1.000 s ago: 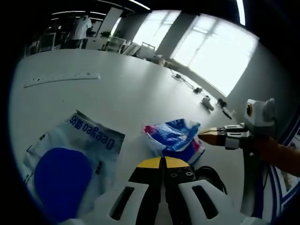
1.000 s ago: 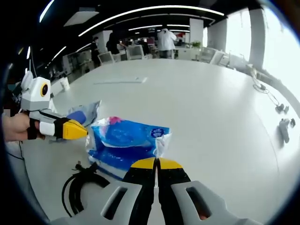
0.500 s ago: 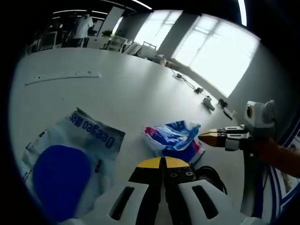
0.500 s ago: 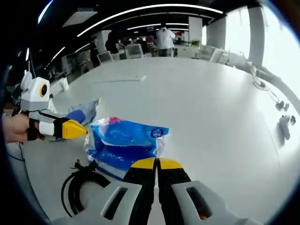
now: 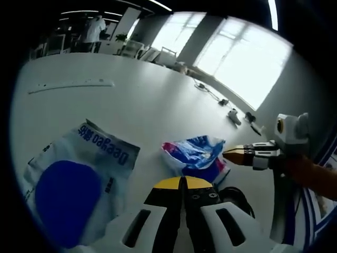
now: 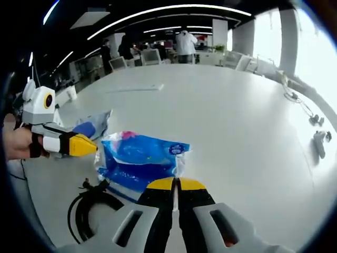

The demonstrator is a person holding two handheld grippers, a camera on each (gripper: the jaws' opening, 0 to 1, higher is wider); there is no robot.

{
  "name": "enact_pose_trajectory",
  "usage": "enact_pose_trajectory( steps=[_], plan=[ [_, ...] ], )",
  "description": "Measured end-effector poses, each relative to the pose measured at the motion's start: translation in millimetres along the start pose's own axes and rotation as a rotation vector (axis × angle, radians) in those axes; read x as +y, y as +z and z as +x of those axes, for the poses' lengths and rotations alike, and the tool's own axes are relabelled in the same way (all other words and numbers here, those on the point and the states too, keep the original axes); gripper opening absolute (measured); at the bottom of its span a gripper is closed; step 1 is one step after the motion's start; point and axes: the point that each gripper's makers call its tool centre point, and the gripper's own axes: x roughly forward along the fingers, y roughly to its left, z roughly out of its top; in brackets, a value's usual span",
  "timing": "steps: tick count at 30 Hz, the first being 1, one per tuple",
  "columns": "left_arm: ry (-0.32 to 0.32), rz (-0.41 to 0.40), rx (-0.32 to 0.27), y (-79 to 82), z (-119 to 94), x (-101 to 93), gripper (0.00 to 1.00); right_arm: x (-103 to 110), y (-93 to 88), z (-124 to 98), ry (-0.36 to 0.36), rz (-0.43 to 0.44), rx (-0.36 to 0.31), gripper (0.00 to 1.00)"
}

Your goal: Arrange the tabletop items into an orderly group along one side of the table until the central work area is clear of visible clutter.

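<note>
Two closed grippers over a littered white counter (image 6: 237, 116).
A clear bag (image 5: 79, 179) with a blue disc inside lies lower left in the left gripper view; the crumpled blue packet (image 6: 139, 158) sits centre-left in the right gripper view above a coiled black cable (image 6: 87, 208). Left gripper (image 5: 182, 183) and right gripper (image 6: 176, 184) jaws both meet, holding nothing.

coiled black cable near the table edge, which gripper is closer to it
Right. The right gripper is just beside the coiled black cable; the left gripper hovers farther off, past the crinkled blue plastic packet.
</note>
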Motion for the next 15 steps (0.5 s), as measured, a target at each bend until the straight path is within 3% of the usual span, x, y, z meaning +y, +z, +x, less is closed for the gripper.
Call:
enact_pose_trajectory(
  steps=[12, 15],
  plan=[
    [-0.003, 0.024, 0.006, -1.4, -0.3, -1.0, 0.00, 2.5, -2.3, -3.1, 0.000, -0.004, 0.008, 0.05],
    [0.007, 0.022, 0.009, -2.9, -0.6, 1.0, 0.07, 3.6, -2.1, -5.3, -0.002, -0.013, 0.010, 0.07]
  ],
)
